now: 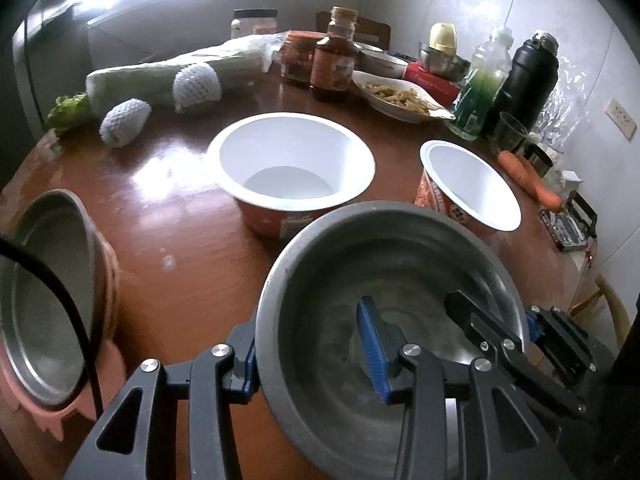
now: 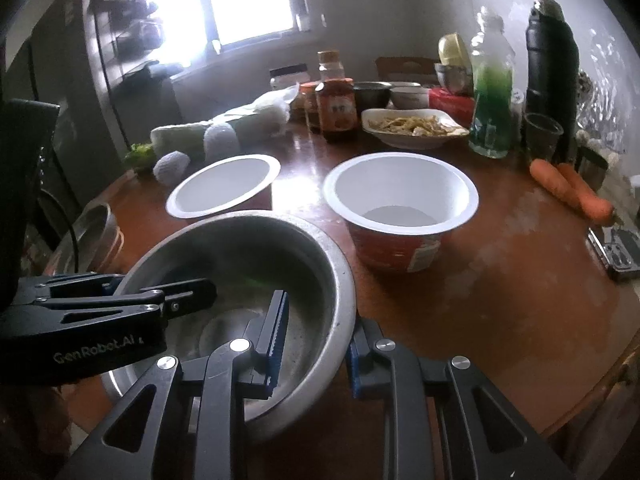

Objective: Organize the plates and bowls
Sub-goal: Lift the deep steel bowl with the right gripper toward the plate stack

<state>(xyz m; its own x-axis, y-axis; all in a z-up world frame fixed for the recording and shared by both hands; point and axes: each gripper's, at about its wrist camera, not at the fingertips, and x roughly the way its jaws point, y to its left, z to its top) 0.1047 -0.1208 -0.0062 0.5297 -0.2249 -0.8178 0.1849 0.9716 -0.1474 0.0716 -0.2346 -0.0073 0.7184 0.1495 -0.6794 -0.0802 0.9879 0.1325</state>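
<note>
Left wrist view: the left hand-held gripper (image 1: 312, 356) is clamped across the near rim of the steel bowl (image 1: 400, 264) on the table (image 1: 180, 216); the bowl's lower edge is cut off. The right hand-held gripper (image 2: 314, 350) pinches its opposite rim. Another metal bowl (image 1: 44, 300) at left is partly hidden by a cable.

Round brown wooden table (image 2: 500, 292): two white-lined paper bowls (image 2: 400, 208), carrots (image 2: 568, 188), noodle plate (image 2: 412, 128), sauce bottle (image 2: 336, 108), thermos (image 2: 552, 72).
</note>
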